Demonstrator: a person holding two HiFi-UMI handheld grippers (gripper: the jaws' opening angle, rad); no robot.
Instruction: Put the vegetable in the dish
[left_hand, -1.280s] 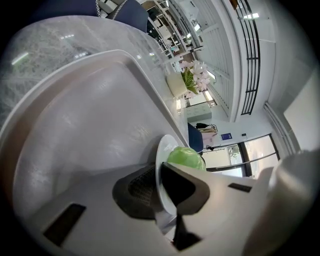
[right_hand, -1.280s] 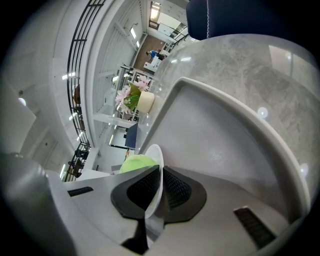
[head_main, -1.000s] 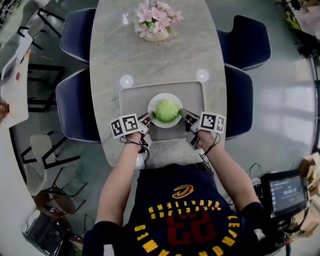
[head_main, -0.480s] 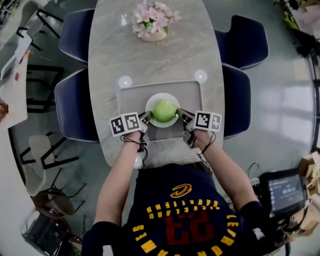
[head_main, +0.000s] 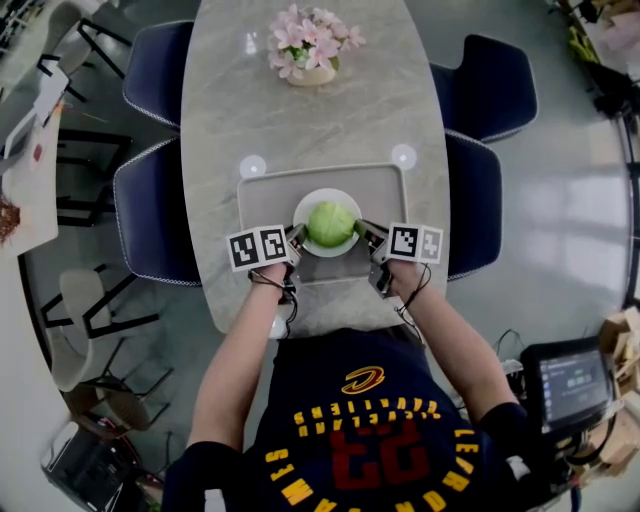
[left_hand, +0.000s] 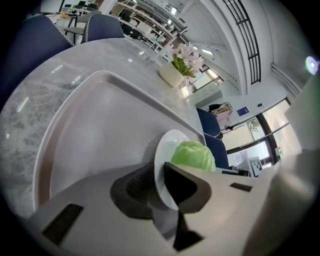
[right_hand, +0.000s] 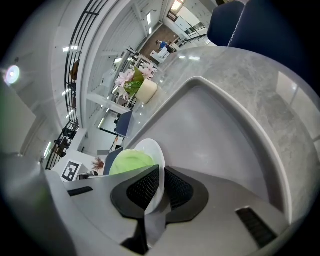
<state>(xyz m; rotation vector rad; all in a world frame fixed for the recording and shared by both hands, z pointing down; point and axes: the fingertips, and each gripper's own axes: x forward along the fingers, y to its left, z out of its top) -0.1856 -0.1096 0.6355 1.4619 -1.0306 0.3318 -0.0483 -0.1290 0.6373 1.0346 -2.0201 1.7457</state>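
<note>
A green cabbage (head_main: 331, 222) lies in a white dish (head_main: 345, 196) on the grey tray (head_main: 385, 185). My left gripper (head_main: 297, 236) is shut on the dish's left rim, and my right gripper (head_main: 362, 230) is shut on its right rim. In the left gripper view the dish's edge (left_hand: 161, 155) runs between the jaws of the left gripper (left_hand: 159, 182), with the cabbage (left_hand: 194, 156) just beyond. The right gripper view has the dish (right_hand: 150, 150) pinched by the right gripper (right_hand: 159, 187) and the cabbage (right_hand: 131, 161) behind. I cannot tell whether the dish is lifted off the tray.
The tray (left_hand: 100, 125) lies on a marble table (head_main: 310, 120) near its front edge. A pot of pink flowers (head_main: 310, 48) stands at the far end. Blue chairs (head_main: 155, 210) flank both sides. Two small round discs (head_main: 253, 165) sit behind the tray's corners.
Both grippers have drawn slightly inward against the dish's rim. The dish and the cabbage have hardly moved.
</note>
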